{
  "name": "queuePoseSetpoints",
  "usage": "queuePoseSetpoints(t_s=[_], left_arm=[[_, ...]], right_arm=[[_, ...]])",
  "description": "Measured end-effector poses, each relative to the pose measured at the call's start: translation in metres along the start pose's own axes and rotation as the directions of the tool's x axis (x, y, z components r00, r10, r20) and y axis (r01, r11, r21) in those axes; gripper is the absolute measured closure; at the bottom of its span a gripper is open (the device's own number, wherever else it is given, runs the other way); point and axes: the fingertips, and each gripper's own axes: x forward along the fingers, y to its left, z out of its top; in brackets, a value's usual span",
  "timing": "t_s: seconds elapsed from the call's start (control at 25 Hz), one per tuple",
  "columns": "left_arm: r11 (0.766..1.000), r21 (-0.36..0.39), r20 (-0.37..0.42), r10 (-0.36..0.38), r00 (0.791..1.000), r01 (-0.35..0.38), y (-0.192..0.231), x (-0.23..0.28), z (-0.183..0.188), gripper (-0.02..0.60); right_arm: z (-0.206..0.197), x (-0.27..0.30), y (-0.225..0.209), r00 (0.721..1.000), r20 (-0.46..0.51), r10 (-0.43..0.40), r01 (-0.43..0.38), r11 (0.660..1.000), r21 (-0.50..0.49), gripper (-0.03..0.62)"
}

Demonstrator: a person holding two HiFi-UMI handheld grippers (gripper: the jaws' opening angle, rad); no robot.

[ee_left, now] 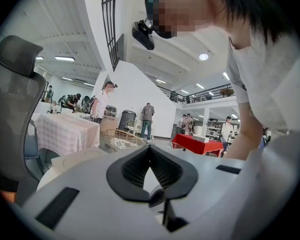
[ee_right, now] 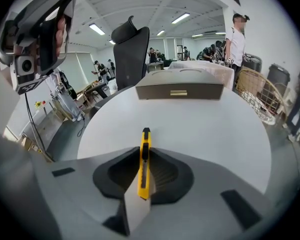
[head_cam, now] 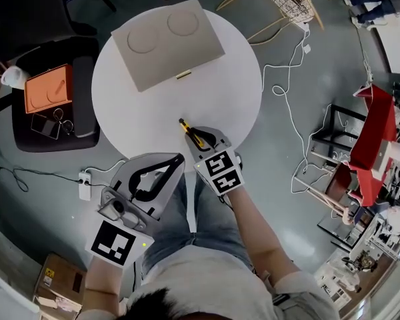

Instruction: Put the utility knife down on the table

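A yellow and black utility knife (head_cam: 190, 133) is clamped between the jaws of my right gripper (head_cam: 201, 141), over the near edge of the round white table (head_cam: 153, 119). In the right gripper view the utility knife (ee_right: 144, 159) points forward over the table (ee_right: 200, 124), slightly above its surface. My left gripper (head_cam: 165, 167) is off the table at its near left edge, with its jaws closed together and nothing between them. In the left gripper view the left gripper (ee_left: 150, 148) points up and away toward the room.
A flat beige box (head_cam: 165, 42) with two round recesses lies on the far half of the table. A black chair (head_cam: 53, 105) with an orange case (head_cam: 48, 89) stands to the left. Cables (head_cam: 290, 99) and a red rack (head_cam: 373, 135) are on the floor to the right.
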Motion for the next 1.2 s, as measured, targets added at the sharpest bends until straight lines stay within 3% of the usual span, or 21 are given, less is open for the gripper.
queuePoseSetpoints(t_s=[0.56, 0.68, 0.8, 1.2], left_arm=[[1.000, 0.012, 0.004, 0.010, 1.000, -0.010, 0.004, -0.002, 0.005, 0.572], [1.000, 0.020, 0.009, 0.010, 1.000, -0.010, 0.003, -0.001, 0.010, 0.572], [0.999, 0.034, 0.014, 0.011, 1.000, -0.012, 0.000, 0.001, 0.016, 0.572], [0.994, 0.101, 0.039, 0.030, 0.999, -0.034, -0.021, 0.007, 0.045, 0.572]], right_arm=[[0.009, -0.007, 0.001, 1.000, 0.006, 0.022, -0.022, 1.000, 0.009, 0.514], [0.020, -0.016, 0.002, 0.999, 0.040, 0.024, -0.024, 1.000, 0.004, 0.526], [0.032, -0.028, 0.003, 0.997, 0.077, 0.022, -0.021, 1.000, -0.014, 0.583], [0.076, -0.087, 0.018, 0.971, 0.222, 0.084, -0.074, 0.996, -0.050, 0.586]])
